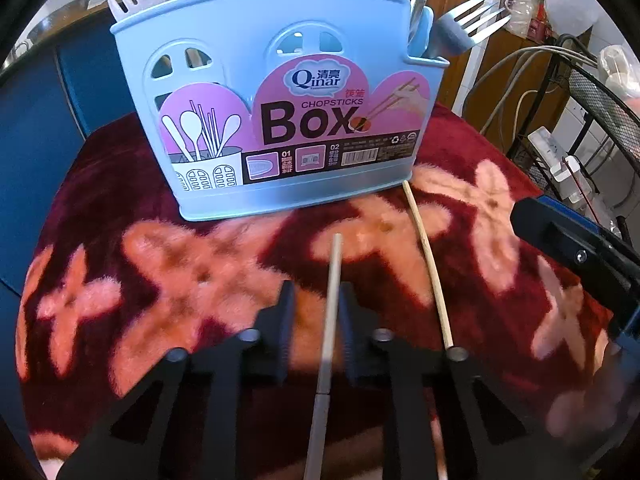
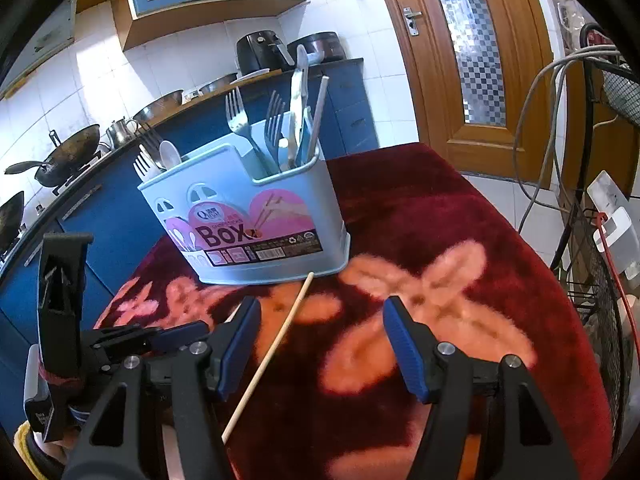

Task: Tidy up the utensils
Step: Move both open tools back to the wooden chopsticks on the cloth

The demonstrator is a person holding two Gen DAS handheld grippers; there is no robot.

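A light blue chopsticks box [image 1: 280,120] stands on the red flowered cloth [image 1: 160,260]; it also shows in the right wrist view [image 2: 248,224], holding forks, a spoon, a knife and a chopstick. My left gripper [image 1: 316,300] has its jaws partly open around a pale chopstick with a grey handle [image 1: 330,312] that runs between them; whether they press it I cannot tell. A second thin wooden chopstick [image 1: 428,264] lies on the cloth to the right, its tip at the box's base. My right gripper [image 2: 320,320] is open and empty above the cloth, with that chopstick [image 2: 276,344] beside its left finger.
A blue kitchen counter [image 2: 120,184] with woks and bowls runs behind the table. A wooden door [image 2: 480,80] is at the back right. A black wire rack [image 2: 600,300] with cables and a white power strip stands at the table's right edge.
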